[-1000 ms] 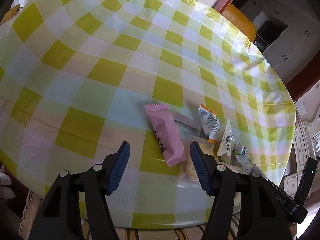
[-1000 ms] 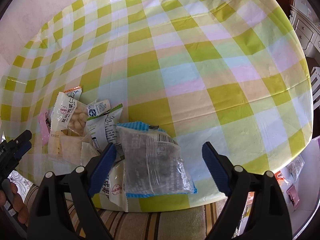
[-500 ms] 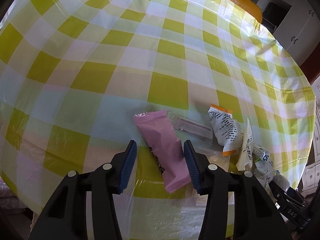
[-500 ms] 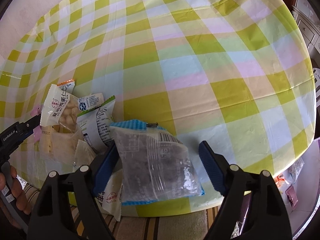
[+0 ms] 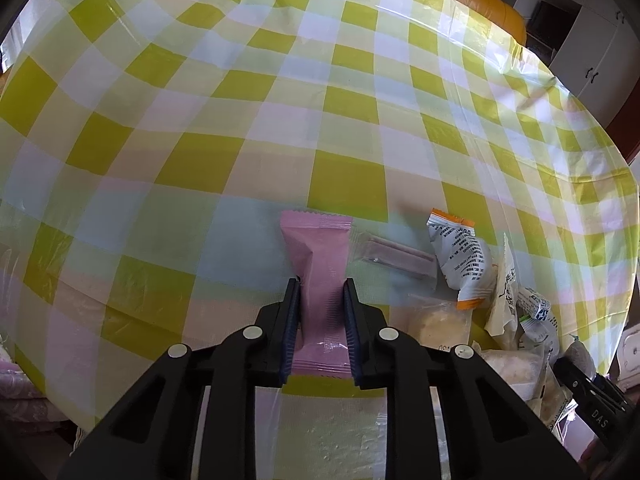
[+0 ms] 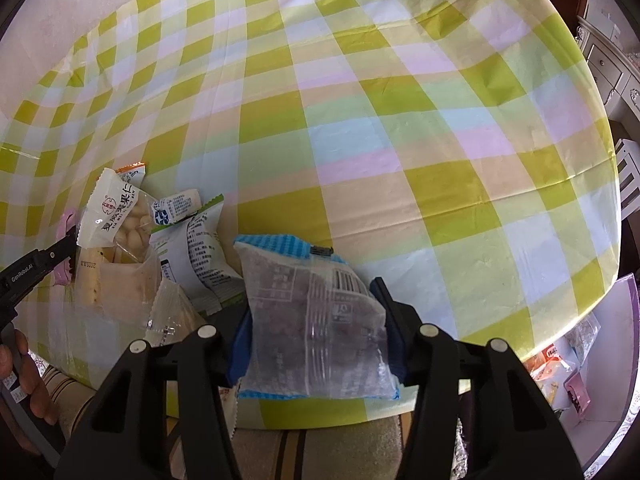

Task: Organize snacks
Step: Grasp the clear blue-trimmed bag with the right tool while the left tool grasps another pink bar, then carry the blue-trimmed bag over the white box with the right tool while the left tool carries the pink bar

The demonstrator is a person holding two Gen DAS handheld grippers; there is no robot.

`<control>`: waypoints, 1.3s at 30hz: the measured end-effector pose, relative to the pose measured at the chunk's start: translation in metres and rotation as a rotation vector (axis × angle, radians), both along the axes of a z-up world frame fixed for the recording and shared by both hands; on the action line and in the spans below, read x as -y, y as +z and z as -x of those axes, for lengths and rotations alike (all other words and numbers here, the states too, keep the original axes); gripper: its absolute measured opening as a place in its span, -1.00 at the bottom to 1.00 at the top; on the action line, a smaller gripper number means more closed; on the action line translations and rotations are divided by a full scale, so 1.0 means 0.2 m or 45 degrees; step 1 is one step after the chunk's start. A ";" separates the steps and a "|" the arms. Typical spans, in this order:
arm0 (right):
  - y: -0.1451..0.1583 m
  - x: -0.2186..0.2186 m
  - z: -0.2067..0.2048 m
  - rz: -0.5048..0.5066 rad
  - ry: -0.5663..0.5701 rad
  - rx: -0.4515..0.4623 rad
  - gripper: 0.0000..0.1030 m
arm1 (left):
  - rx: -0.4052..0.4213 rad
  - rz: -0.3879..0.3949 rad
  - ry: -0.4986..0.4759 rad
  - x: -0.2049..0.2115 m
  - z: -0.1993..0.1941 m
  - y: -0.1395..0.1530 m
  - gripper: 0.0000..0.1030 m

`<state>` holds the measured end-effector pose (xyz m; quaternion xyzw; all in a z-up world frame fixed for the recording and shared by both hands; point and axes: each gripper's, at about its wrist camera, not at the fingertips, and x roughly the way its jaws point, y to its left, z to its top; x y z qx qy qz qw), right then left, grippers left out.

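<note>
Both tongs had just been closing. The left gripper pinched its blue pads against the sides of a long pink foil snack packet, which lay on the green-and-yellow checked plastic tablecloth near the table's front edge. At about three o'clock from it sat a white sachet with orange ends and a jumble of other wrappers. The right gripper squeezed a clear bag with blue-edged seams and dark contents; whether that bag had lifted off the cloth I couldn't quite tell. At its ten o'clock lay a white nut packet with red lettering.
</note>
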<state>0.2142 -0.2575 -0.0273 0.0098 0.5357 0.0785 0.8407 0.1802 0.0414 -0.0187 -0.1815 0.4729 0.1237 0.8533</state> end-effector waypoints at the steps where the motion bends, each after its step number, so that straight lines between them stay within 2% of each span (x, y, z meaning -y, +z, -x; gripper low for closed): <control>1: 0.01 0.01 0.00 -0.003 -0.006 0.008 0.03 | 0.004 0.004 0.008 -0.01 0.01 0.00 -0.60; 12: 0.09 0.10 0.04 -0.066 -0.072 0.091 0.03 | 0.053 0.014 0.052 -0.03 0.08 0.05 -0.61; 25: 0.12 0.24 0.11 -0.097 -0.137 0.107 0.03 | 0.100 0.027 0.038 0.03 0.17 0.11 -0.61; 32: 0.15 0.36 0.17 -0.088 -0.174 0.121 0.02 | 0.127 0.046 -0.041 0.17 0.22 0.17 -0.61; 39: 0.18 0.57 0.24 -0.045 -0.253 0.143 0.03 | 0.151 0.059 -0.194 0.43 0.22 0.23 -0.61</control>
